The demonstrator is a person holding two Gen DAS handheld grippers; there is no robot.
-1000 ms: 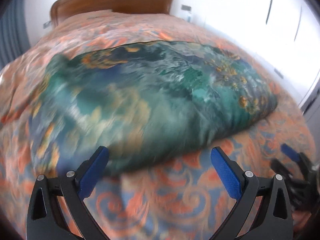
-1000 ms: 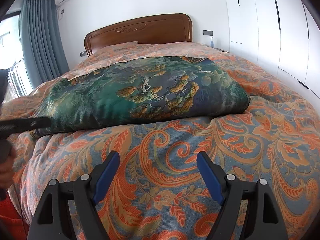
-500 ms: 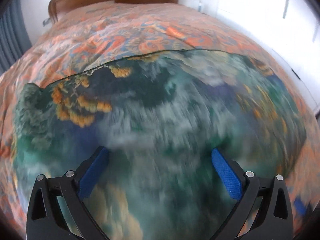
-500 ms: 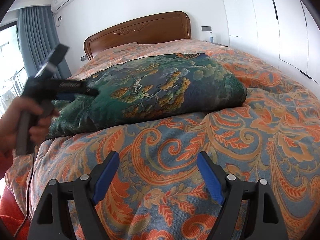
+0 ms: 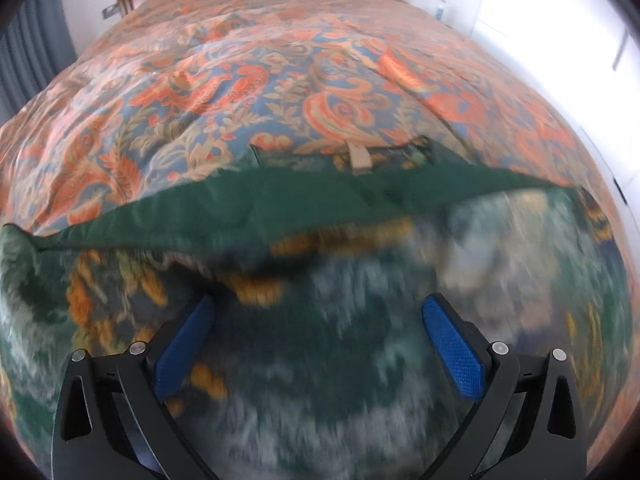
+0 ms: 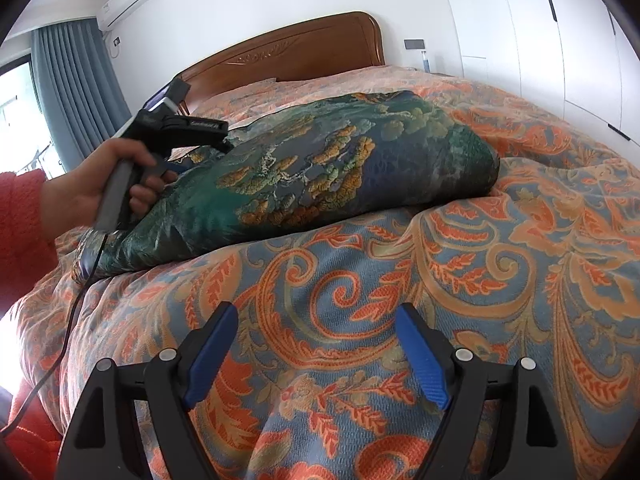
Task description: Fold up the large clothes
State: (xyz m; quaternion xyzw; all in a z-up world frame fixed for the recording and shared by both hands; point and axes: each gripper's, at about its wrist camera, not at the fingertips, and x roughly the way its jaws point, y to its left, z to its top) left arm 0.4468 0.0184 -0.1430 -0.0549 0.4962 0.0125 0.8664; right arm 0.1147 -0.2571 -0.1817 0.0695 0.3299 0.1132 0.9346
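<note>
Green quilted jacket (image 6: 320, 168) is lying bulky on the bed (image 6: 500, 264). Left gripper (image 5: 316, 340) hangs over its far edge, fingers wide with nothing pinched; right gripper (image 6: 316, 356) is wide too, over bare bedspread. My guess: puffy, slick fabric could slip out mid-fold. Wooden headboard (image 6: 288, 56), white wardrobes (image 6: 560, 40).

A large, puffy green garment printed with blue, white and orange-gold landscape motifs (image 6: 320, 176) lies folded in a thick bundle on the bed. Along its far edge a plain dark-green lining (image 5: 280, 208) shows.
</note>
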